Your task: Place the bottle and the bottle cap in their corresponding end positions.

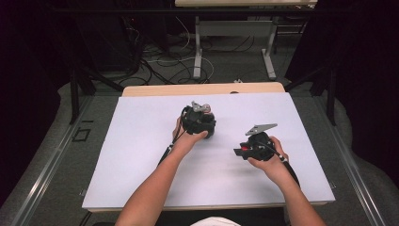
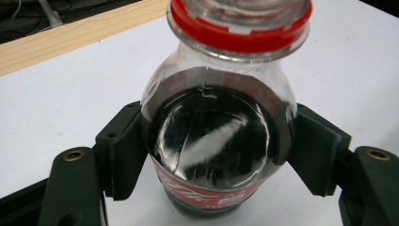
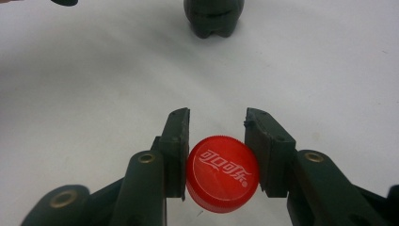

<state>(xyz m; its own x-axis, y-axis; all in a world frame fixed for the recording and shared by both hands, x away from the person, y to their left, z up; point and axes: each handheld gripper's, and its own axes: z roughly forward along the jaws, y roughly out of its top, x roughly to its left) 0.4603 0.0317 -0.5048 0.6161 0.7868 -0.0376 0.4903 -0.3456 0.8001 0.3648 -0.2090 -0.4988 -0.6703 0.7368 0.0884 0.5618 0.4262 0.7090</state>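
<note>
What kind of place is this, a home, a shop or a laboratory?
Probably a laboratory or recording workspace. A white-topped work table stands between black curtains, loose cables lie on the floor behind it, and a person works with a black hand-held gripper in each hand.

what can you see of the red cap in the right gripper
The red bottle cap is a round screw cap that looks like plastic, with a finely ribbed rim and white Chinese lettering on its flat top. It is off the bottle and faces the camera top first. The right gripper is shut on it, one black pad pressing each side of the rim. It sits over the white table, and whether it touches the surface I cannot tell.
</note>
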